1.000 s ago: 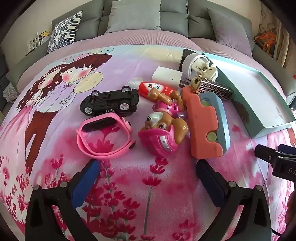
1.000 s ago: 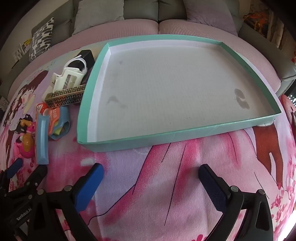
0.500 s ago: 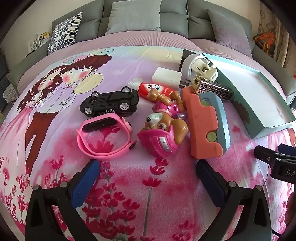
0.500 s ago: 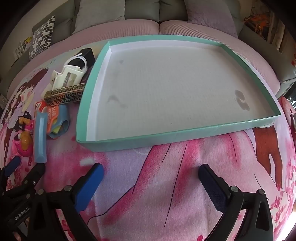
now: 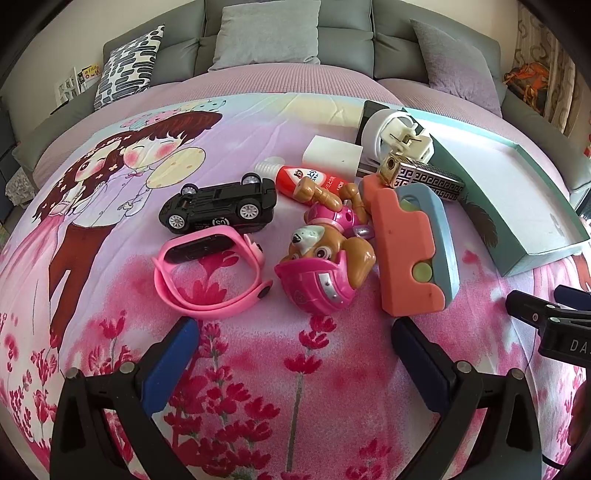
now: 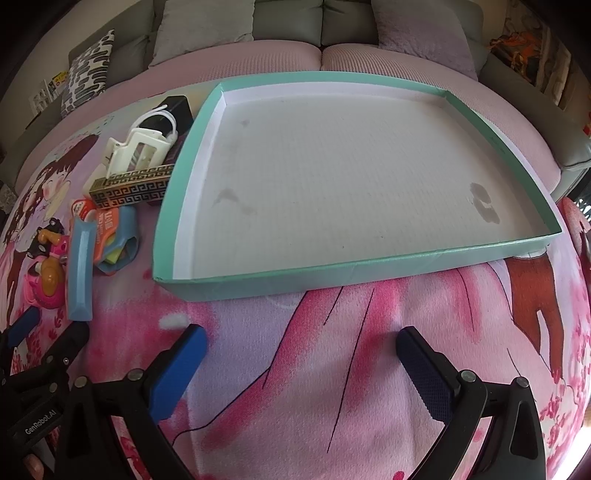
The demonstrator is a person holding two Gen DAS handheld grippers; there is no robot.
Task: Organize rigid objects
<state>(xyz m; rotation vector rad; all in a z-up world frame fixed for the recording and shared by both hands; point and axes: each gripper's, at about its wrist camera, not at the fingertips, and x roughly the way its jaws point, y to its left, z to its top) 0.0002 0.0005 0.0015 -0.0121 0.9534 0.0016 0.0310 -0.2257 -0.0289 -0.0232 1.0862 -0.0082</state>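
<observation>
A pile of toys lies on the printed bedspread ahead of my open left gripper (image 5: 295, 343): a pink wristband (image 5: 210, 273), a black toy car (image 5: 221, 206), a pink puppy figure (image 5: 325, 266), an orange-and-blue block (image 5: 410, 251), a red tube (image 5: 306, 177), a white box (image 5: 336, 155), a patterned metal bar (image 5: 424, 177) and a white clip (image 5: 399, 136). The shallow teal tray (image 6: 369, 273) sits empty in front of my open right gripper (image 6: 299, 354). The tray's near side (image 5: 476, 206) touches the pile's right edge.
Grey sofa cushions (image 5: 273, 33) and a patterned pillow (image 5: 125, 62) line the back. The right gripper's tip (image 5: 546, 317) shows at the left view's right edge; the left gripper (image 6: 40, 339) shows at the right view's left edge. Bare bedspread (image 6: 295, 332) lies under both grippers.
Both views shift only slightly; the right gripper has eased a little nearer the tray. Nothing was grasped or moved.
</observation>
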